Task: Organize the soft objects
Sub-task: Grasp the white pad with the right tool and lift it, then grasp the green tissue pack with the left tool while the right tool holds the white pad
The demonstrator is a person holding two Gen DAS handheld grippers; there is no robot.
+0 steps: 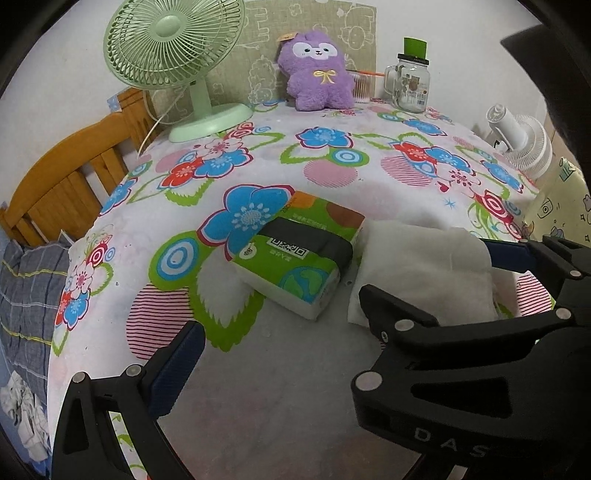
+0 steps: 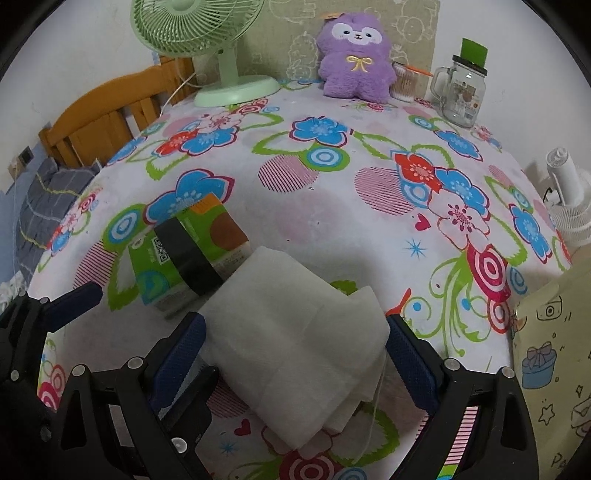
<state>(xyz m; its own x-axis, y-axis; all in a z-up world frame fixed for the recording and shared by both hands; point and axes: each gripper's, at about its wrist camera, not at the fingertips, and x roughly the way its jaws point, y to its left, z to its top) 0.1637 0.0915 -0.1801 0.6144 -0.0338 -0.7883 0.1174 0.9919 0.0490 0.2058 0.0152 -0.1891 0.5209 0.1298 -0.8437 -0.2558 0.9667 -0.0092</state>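
Bench covered by floral cloth [image 1: 332, 177]: blue, red and pink flowers on white. White wall [image 1: 461, 29] behind it, with a beige cartoon-print panel [image 1: 258, 44] against it. Orange wooden slatted frame [image 1: 74, 166] to the far left. Grey plaid bedding [image 1: 29, 288] below the frame. Lighting even, indoor.

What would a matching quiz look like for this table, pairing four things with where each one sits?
Things:
1. purple plush toy
2. green fan
3. tissue pack
4. white folded cloth

Places:
A. between the right gripper fingers
B. back left of the table
C. back edge, left of the glass jar
D. just left of the cloth

Pairs: 1-C, 2-B, 3-D, 4-A
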